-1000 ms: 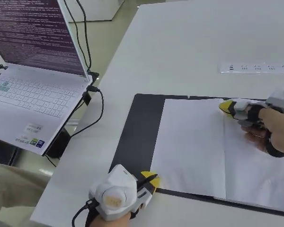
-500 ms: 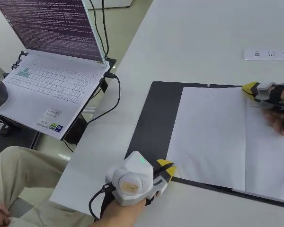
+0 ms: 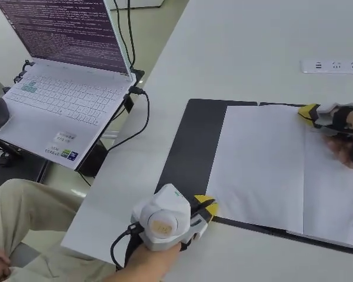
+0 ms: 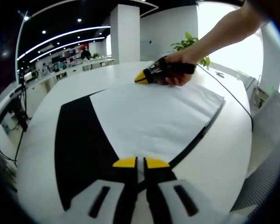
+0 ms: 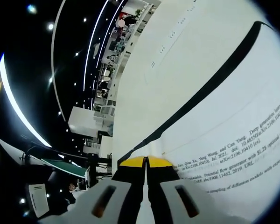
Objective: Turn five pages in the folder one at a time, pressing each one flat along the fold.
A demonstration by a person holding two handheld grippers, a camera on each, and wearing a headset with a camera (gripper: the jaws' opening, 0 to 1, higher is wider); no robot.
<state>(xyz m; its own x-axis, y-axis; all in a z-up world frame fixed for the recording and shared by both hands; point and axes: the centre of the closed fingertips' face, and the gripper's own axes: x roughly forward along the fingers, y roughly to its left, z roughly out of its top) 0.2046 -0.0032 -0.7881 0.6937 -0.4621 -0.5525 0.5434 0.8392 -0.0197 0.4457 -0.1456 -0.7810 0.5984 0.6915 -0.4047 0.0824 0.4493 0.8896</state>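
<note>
Lying open and flat on the white table (image 3: 253, 47): a black folder (image 3: 191, 147), long side running left to right, fold pointing away from the person. Inside, white pages (image 3: 259, 164), one with printed text. Left gripper (image 3: 207, 205) pressed together at the near page corner; right gripper (image 3: 307, 111) closed at the fold's far end.

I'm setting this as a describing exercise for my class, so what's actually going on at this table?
A person is working with a hand-held tool in each hand on a black folder lying open on a white table. The right tool, jaws shut, rests at the far end of the fold, on a printed page. The left tool, also shut, sits at the folder's near edge by the blank left-hand page. A laptop stands open to the left.
</note>
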